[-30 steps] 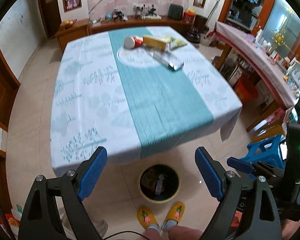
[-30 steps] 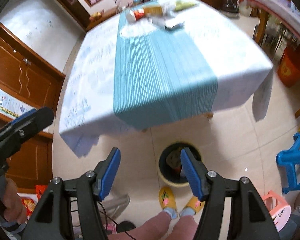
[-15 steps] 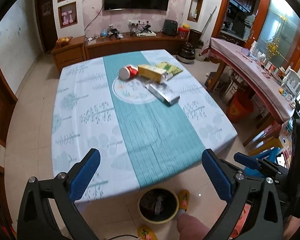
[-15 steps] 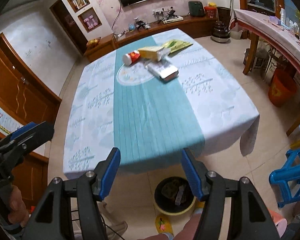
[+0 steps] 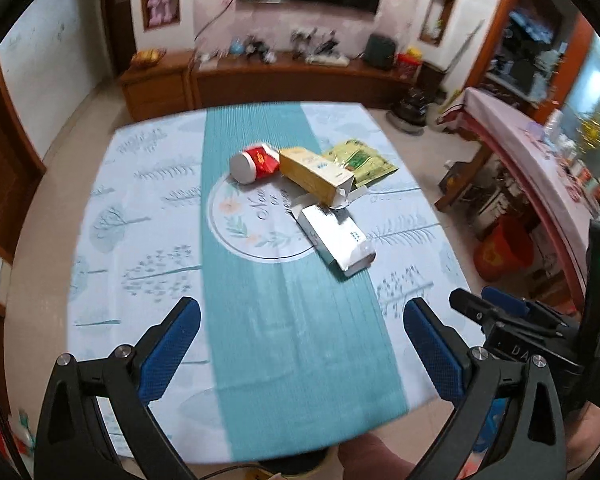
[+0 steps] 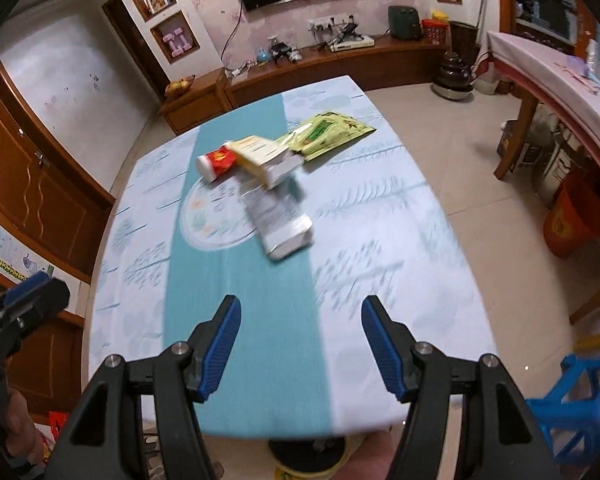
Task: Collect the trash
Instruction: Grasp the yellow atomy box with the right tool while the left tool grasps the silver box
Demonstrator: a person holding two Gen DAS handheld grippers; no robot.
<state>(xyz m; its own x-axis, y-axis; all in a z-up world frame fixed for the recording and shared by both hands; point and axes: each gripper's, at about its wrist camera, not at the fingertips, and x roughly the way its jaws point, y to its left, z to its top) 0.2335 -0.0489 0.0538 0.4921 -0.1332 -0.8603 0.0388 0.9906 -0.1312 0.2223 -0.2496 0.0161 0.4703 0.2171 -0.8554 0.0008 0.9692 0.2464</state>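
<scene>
**Both tongs spread over the near edge of the table, trash ahead**

I have the square table with the pale leaf-print cloth (image 5: 112, 240) and teal centre runner (image 5: 296, 320) filling the view ahead of both tongs. My left tongs (image 5: 300, 344) have just been opening and now stand spread at their widest, nothing between the blue pads. My right tongs (image 6: 300, 340) are spread too, somewhat narrower, and also hold nothing.

All the trash sits in one cluster well ahead of both tongs, past the middle of the table. Nearest is the long silver-white carton (image 5: 336, 240); its long axis runs diagonally, the closed end pointing toward my right tongs and the opened flap end away toward the cluster. Beyond it lies the yellow rectangular carton (image 5: 316, 176), long axis slanting the same way, its torn-open end toward the right. The flat green foil packet (image 5: 360, 162) lies just right of the yellow carton, partly tucked behind it. Smallest is the red cup with a white base (image 5: 254, 164), on its side just left of the yellow carton, its white base pointing toward my left tongs.

The left view is sharper: there I can see the carton flaps. The right view blurs the cluster but shows a blue plastic stool (image 6: 572, 404) at lower right and, under the table edge, a dark bin with a yellow rim (image 6: 308, 456) just below the tongs. It also catches my left tongs at its left edge.
</scene>
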